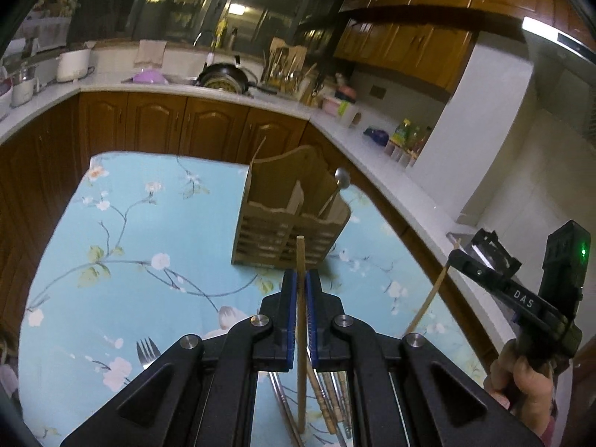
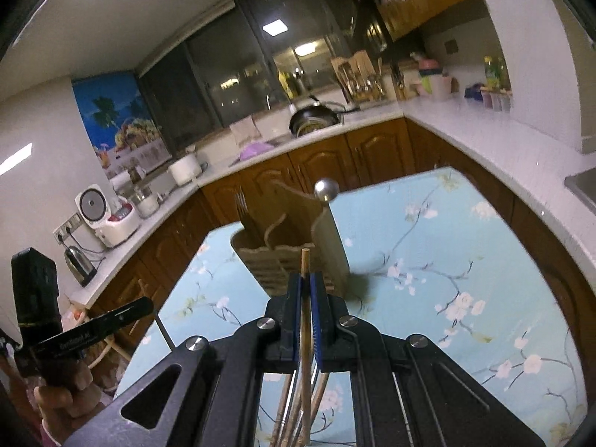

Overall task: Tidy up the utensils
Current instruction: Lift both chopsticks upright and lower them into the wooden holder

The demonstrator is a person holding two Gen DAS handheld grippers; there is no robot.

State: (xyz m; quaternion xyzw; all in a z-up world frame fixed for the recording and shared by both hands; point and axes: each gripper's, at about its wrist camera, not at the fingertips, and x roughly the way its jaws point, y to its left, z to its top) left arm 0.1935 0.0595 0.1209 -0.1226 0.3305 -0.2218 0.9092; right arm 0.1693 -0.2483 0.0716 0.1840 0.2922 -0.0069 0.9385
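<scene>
L gripper [image 1: 301,290] & R gripper [image 2: 305,290]: a chopstick [image 1: 300,298] clamped in each.
Sticks held mid-length, so tips could be swung off holder [image 1: 290,219] slot w/ slight tilt; spoon [image 1: 341,182] may be knocked.

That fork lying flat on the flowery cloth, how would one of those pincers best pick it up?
By the handle, coming from above. The fork lies flat on the tablecloth, tines pointing away from the camera, its handle hidden under the left gripper. Fingers should close across the narrow stem just behind the tines. That gripper already holds a chopstick.
</scene>
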